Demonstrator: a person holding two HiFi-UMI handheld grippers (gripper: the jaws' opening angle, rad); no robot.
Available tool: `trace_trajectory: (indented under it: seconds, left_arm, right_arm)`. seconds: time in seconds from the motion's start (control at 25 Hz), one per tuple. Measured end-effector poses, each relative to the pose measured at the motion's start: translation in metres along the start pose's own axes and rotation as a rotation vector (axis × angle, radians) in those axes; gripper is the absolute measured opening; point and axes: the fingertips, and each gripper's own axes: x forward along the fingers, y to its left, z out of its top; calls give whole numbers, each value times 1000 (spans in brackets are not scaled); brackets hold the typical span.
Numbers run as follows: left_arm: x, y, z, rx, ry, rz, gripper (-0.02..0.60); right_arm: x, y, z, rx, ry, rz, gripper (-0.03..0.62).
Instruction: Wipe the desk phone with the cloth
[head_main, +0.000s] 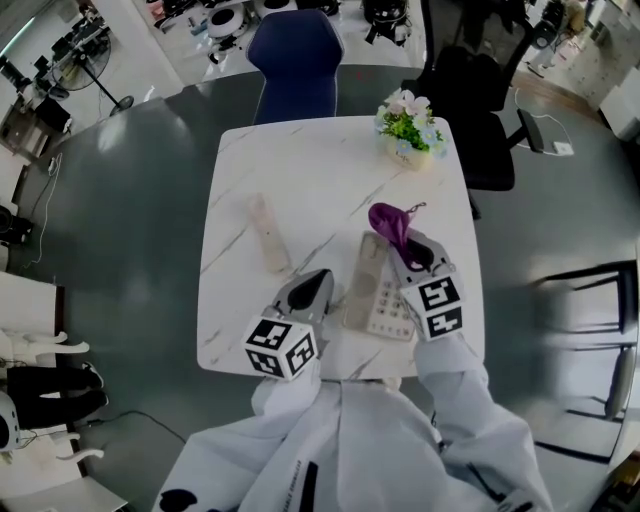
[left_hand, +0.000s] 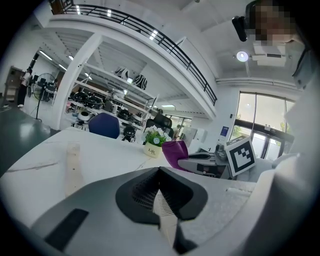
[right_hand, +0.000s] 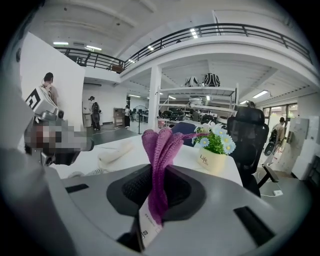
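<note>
The beige desk phone base (head_main: 380, 296) lies on the white marble table (head_main: 300, 170), between my two grippers. Its handset (head_main: 268, 234) lies apart on the table to the left, also seen in the left gripper view (left_hand: 73, 168). My right gripper (head_main: 411, 250) hovers over the base's far right part and is shut on a purple cloth (head_main: 389, 224), which bunches up from between the jaws (right_hand: 159, 150). My left gripper (head_main: 317, 284) sits just left of the base, shut with nothing in it (left_hand: 162, 202). The cloth (left_hand: 174, 153) shows to its right.
A small pot of flowers (head_main: 410, 128) stands at the table's far right corner. A blue chair (head_main: 296, 60) is behind the table and a black office chair (head_main: 478, 110) at its right. Grey floor surrounds the table.
</note>
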Motion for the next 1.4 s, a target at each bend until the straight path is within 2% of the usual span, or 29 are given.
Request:
trace_trajectory:
  seconds: [0.36, 1.4]
  left_arm:
    - [-1, 7, -1, -7, 12, -16, -3]
    - [-9, 10, -12, -3, 53, -96, -3]
  right_arm:
    - [12, 12, -16, 12, 76, 25, 41]
    - [13, 38, -44, 40, 199, 10, 41]
